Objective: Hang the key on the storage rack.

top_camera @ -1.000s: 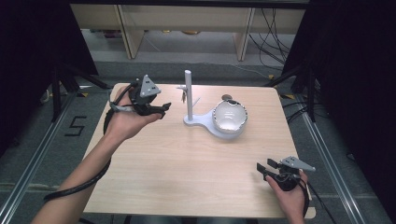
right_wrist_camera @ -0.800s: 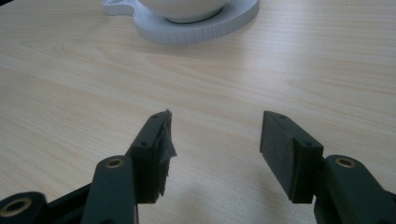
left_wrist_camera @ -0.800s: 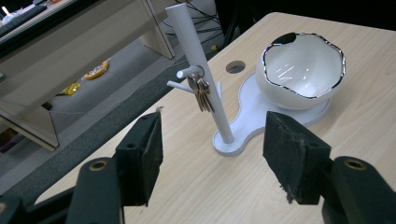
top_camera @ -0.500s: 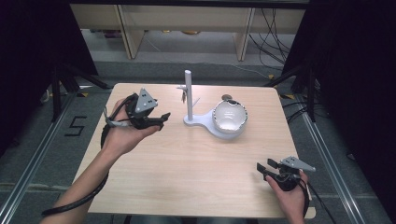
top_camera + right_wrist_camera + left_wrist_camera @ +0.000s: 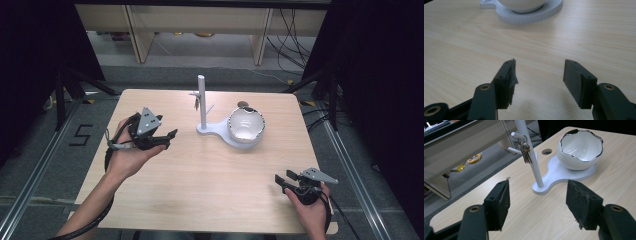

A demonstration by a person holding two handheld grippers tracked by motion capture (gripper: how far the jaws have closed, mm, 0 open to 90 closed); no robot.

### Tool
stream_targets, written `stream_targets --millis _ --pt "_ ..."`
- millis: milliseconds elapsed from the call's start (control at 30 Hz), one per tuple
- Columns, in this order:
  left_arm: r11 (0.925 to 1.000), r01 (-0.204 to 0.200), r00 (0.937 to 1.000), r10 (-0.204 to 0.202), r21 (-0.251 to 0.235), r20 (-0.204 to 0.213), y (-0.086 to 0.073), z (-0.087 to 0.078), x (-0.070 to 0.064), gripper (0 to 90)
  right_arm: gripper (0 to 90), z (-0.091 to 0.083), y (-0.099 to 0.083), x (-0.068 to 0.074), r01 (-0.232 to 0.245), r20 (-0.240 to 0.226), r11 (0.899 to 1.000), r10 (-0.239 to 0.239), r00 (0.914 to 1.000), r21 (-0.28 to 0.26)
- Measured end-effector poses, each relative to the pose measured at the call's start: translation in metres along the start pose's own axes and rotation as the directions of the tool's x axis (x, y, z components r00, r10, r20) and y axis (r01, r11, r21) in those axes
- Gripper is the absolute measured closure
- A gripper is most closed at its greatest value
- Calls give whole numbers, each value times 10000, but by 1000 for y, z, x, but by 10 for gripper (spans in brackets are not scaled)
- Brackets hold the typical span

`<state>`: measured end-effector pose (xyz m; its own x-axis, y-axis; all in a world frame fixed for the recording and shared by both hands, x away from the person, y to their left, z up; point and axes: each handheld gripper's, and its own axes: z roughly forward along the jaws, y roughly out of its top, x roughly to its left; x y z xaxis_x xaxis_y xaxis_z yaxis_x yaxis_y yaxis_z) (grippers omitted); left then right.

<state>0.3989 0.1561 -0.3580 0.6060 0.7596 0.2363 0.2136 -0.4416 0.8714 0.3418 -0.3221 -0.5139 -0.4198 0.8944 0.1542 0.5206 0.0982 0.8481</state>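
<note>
While both tongs gape, one bowl (image 5: 246,125) and one keyring (image 5: 525,150) show

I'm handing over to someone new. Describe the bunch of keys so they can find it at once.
Start at the flat white stand near the far edge of the light wooden table. A thin white post rises from its narrow end. The metal keys dangle from a short peg on that post, off the table, unlike the white jagged-rimmed bowl sitting on the stand's round end.
</note>
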Motion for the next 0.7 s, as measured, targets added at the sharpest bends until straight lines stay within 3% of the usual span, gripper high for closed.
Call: stream_targets --millis 300,700 --pt "9995 241 9997 -242 -204 -20 -26 1 -5 353 444 0 0 0 10 12 10000 -10 10000 -4" --pt "9951 955 9954 -953 -240 77 -73 8 -18 352 444 0 0 0 -45 -17 10000 45 10000 34"
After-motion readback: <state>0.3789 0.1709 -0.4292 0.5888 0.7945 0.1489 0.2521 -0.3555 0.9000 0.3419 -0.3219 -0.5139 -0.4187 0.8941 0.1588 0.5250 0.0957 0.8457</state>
